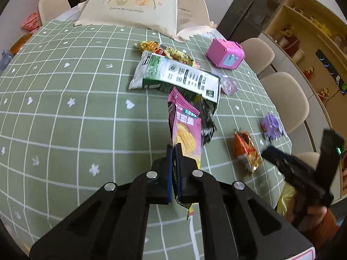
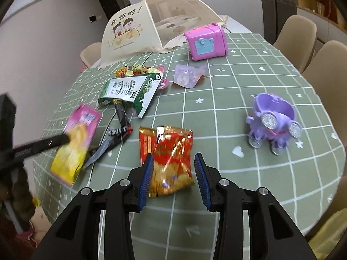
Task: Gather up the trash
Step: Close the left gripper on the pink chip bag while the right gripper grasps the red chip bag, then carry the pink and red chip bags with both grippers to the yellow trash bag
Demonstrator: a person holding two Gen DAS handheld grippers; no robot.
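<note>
While I look down both wrist cameras, I've got a round dining table [image 2: 271, 69] under a sage-green cloth with a white grid and small white hearts and flowers. Cream shell chairs [image 1: 284, 99] ring it, a pale mesh food cover [image 2: 138, 32] with a cartoon print stands at the far side, and open wooden shelving [image 1: 308, 32] runs along the wall in the left view.

My left gripper [image 1: 173, 146] has its blue-padded jaws pressed together on the pink chip packet [image 1: 186, 130]. It's thin, glossy film, pink on top and yellow at the lower end, with a zigzag cut edge. Its long axis runs straight away from me along the fingers, top edge towards the table's middle, tail hanging out below the pads. In the right view it looks lifted off the cloth, blurred.

My right gripper [image 2: 173, 169] has its ribbed blue pads standing apart, one either side of the red and gold foil packet [image 2: 169, 160]. That one lies flat on the cloth, crinkled and shiny, long axis pointing away from me between the fingers; I see no pad pressing it.

Past it lies a flattened green and white carton [image 2: 132, 91], long side slanting across the table, a black wrapper [image 2: 121, 117] poking from under it, and gold foil wrappers [image 2: 134, 69] behind. A clear lilac plastic pouch [image 2: 188, 75], a boxy pink plastic toy [image 2: 206, 41] and a purple toy figure [image 2: 273, 121] sit to the right.
</note>
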